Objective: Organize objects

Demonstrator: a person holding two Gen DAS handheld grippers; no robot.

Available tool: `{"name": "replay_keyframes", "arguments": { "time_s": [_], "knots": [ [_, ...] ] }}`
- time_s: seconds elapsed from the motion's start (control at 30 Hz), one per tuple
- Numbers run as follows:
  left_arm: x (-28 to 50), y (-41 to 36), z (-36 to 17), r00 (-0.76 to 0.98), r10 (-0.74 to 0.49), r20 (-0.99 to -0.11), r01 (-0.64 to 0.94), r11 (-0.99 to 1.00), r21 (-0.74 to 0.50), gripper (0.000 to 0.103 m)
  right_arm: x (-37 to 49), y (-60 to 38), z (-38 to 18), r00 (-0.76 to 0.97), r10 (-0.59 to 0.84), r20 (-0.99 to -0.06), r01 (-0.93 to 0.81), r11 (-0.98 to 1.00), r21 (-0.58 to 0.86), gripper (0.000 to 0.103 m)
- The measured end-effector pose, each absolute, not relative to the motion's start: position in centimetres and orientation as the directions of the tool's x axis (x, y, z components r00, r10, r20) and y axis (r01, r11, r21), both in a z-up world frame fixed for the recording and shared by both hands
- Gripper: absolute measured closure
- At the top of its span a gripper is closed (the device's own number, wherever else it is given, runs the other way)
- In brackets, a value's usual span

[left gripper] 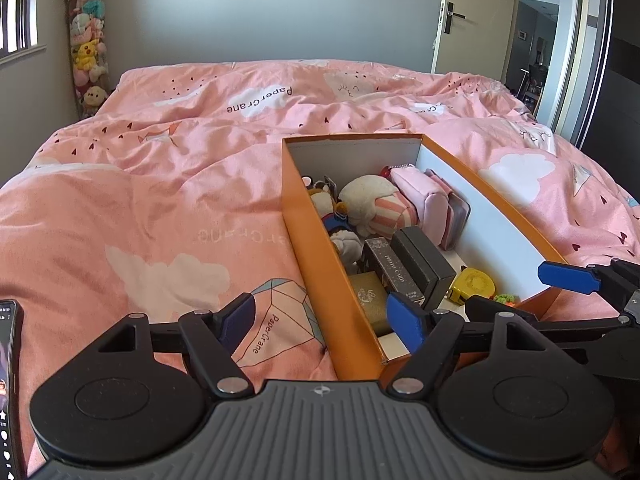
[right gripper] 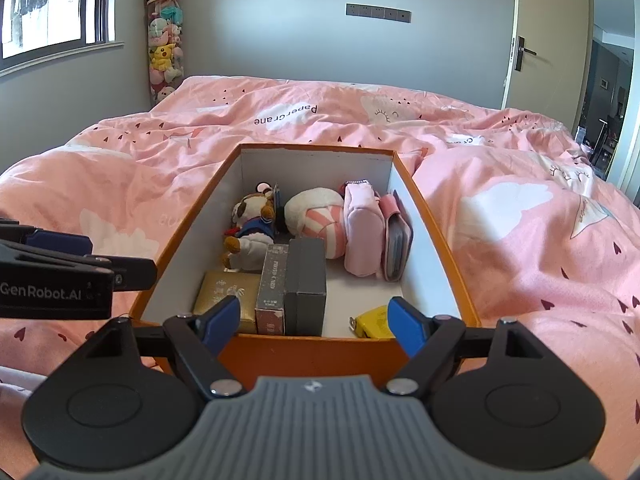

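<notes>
An orange box (right gripper: pixel 424 208) with white inner walls sits on a pink bedspread; it also shows in the left wrist view (left gripper: pixel 316 264). It holds a dog plush (right gripper: pixel 250 224), a white-and-pink striped plush (right gripper: pixel 320 216), a pink pouch (right gripper: pixel 362 236), a card holder (right gripper: pixel 398 244), a gold box (right gripper: pixel 228 292), a brown photo-card box (right gripper: pixel 272 288), a dark grey box (right gripper: pixel 308 280) and a yellow tape measure (right gripper: pixel 372 322). My right gripper (right gripper: pixel 314 322) is open and empty at the box's near wall. My left gripper (left gripper: pixel 322 316) is open and empty over the box's near left corner.
The pink bedspread (right gripper: pixel 520 220) covers the whole bed around the box. A phone (left gripper: pixel 10 380) lies at the left edge of the left wrist view. A tall tube of plush toys (right gripper: pixel 164 40) stands in the far corner. A door (right gripper: pixel 532 40) is open at the right.
</notes>
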State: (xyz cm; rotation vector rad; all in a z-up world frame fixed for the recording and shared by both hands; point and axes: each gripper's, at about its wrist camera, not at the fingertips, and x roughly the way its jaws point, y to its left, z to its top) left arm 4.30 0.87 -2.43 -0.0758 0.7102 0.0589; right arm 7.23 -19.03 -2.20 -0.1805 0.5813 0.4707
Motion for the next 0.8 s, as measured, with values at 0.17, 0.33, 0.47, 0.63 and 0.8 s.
{"name": "replay_keyframes", "arguments": {
  "time_s": [0.17,0.33,0.47,0.63,0.8],
  "knots": [
    [4.41,0.96,-2.76,0.744,0.031,-0.667,-0.089,0.995,-0.053,0.015,7.17,-19.01,-2.36,0.734,0.372,-0.569,-0.473,0.880,-0.035,0.021],
    [4.46,0.90,-2.81,0.740,0.036,-0.672,-0.093,0.995,-0.049,0.015,7.22,-19.03,-2.38,0.732,0.373,-0.570,-0.474,0.880,-0.032,0.021],
    [4.46,0.91,-2.82,0.739,0.036,-0.673,-0.093,0.994,-0.049,0.015,7.22,-19.06,-2.40,0.731,0.374,-0.570,-0.474,0.880,-0.031,0.021],
    [4.42,1.16,-2.92,0.734,0.037,-0.679,-0.097,0.994,-0.050,0.015,7.20,-19.05,-2.43,0.731,0.375,-0.571,-0.474,0.880,-0.029,0.020],
    [4.47,1.19,-2.88,0.731,0.042,-0.681,-0.098,0.994,-0.043,0.014,7.20,-19.03,-2.44,0.731,0.374,-0.571,-0.474,0.880,-0.030,0.020]
  ]
}}
